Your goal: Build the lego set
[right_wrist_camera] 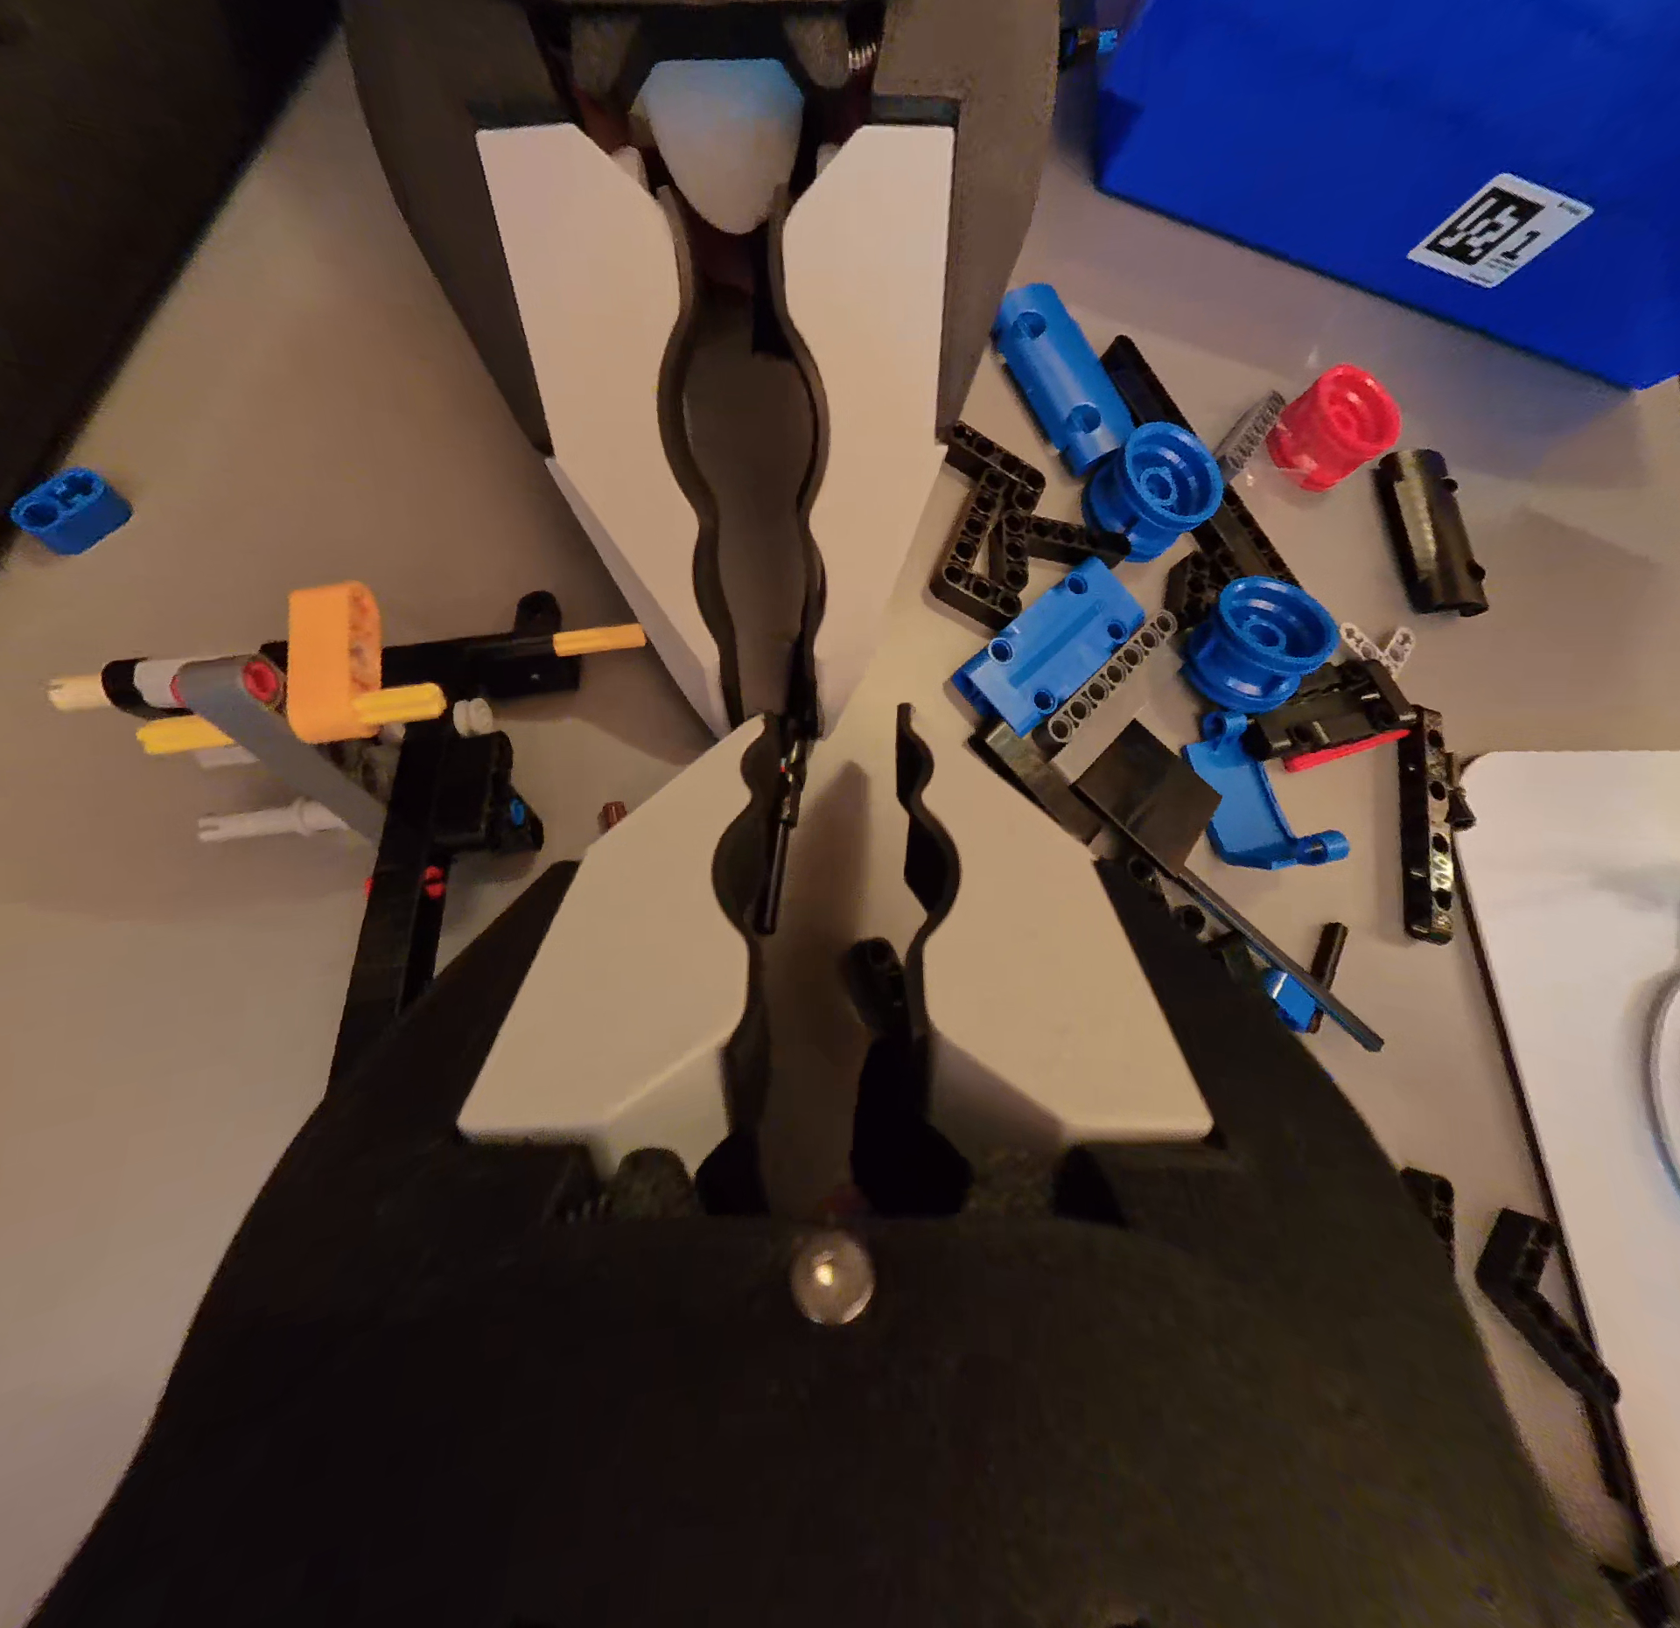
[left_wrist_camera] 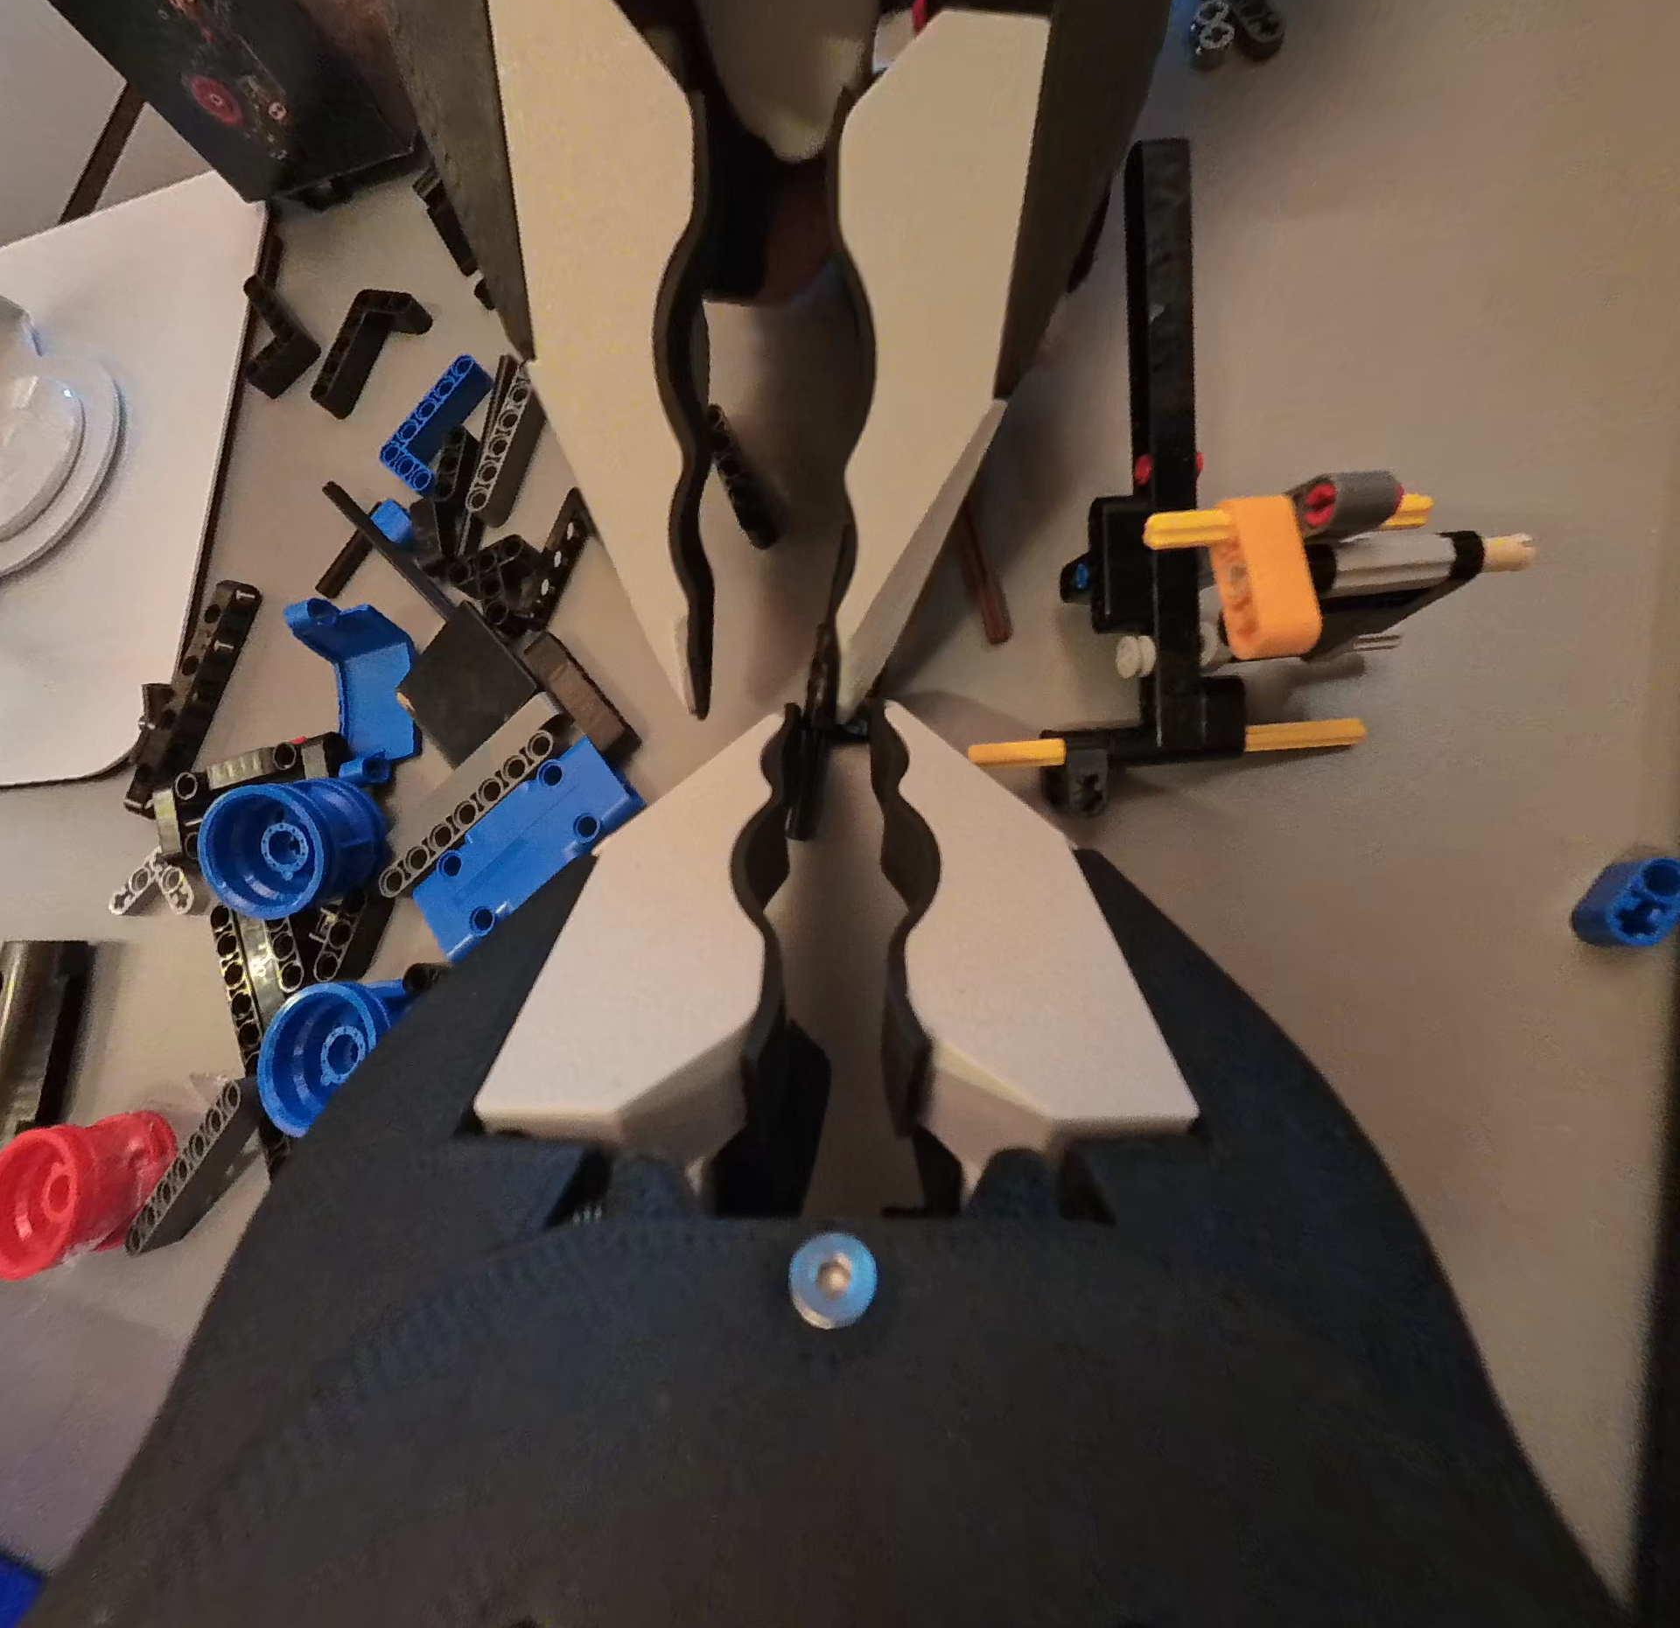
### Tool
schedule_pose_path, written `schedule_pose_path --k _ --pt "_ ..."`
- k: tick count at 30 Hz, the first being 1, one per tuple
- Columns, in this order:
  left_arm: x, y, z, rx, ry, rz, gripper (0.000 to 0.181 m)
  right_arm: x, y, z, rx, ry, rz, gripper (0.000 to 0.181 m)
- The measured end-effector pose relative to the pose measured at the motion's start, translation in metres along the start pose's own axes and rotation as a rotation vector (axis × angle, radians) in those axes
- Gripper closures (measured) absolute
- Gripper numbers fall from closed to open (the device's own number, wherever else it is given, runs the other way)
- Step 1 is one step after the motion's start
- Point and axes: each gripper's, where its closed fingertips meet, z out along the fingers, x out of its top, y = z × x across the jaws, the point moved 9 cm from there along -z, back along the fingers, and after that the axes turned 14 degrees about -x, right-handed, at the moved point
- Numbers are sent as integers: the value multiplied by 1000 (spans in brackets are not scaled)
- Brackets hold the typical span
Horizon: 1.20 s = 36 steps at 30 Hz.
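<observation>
The left gripper [left_wrist_camera: 832, 725] and the right gripper [right_wrist_camera: 832, 725] meet tip to tip above a grey table [left_wrist_camera: 1455, 221], a thin black axle [left_wrist_camera: 807, 794] running between them. The right gripper's fingers stand clearly apart, and the axle lies along only one of its inner pads. The left gripper's fingers sit closer together with a gap still showing; whether they pinch the axle cannot be told from either wrist view.

The half-built lego model [left_wrist_camera: 1173, 585] (a black frame carrying yellow axles, an orange piece and a grey lever) rests on the table to one side of the tips, apart from both grippers. On the other side lies a heap of loose parts [left_wrist_camera: 473, 675]: black beams, blue panels, two blue wheel hubs [left_wrist_camera: 273, 844] and a red hub [left_wrist_camera: 55, 1194]. A small blue connector [left_wrist_camera: 1627, 898] sits alone beyond the model. A blue box [right_wrist_camera: 1364, 130] stands behind the heap, a white board [left_wrist_camera: 118, 403] at its edge.
</observation>
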Motion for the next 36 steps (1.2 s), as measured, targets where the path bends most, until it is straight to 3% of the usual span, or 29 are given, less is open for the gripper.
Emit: schedule_pose_path --k 7,13,26,30,33,36 --pt "0 0 0 2 1 3 168 1 -1 -1 -17 -8 -13 166" --pt "0 0 1 1 3 6 168 -8 0 -8 -1 1 -2 156" --pt "1 0 2 -7 10 3 168 -10 4 -17 13 -20 12 164" --pt "1 0 2 -4 11 3 168 -19 7 -17 -1 -67 8 177" --pt "1 0 2 -3 8 7 168 -9 6 -21 40 -6 77 168" --pt "1 0 2 -2 9 5 168 -11 2 -15 7 -63 -13 165"
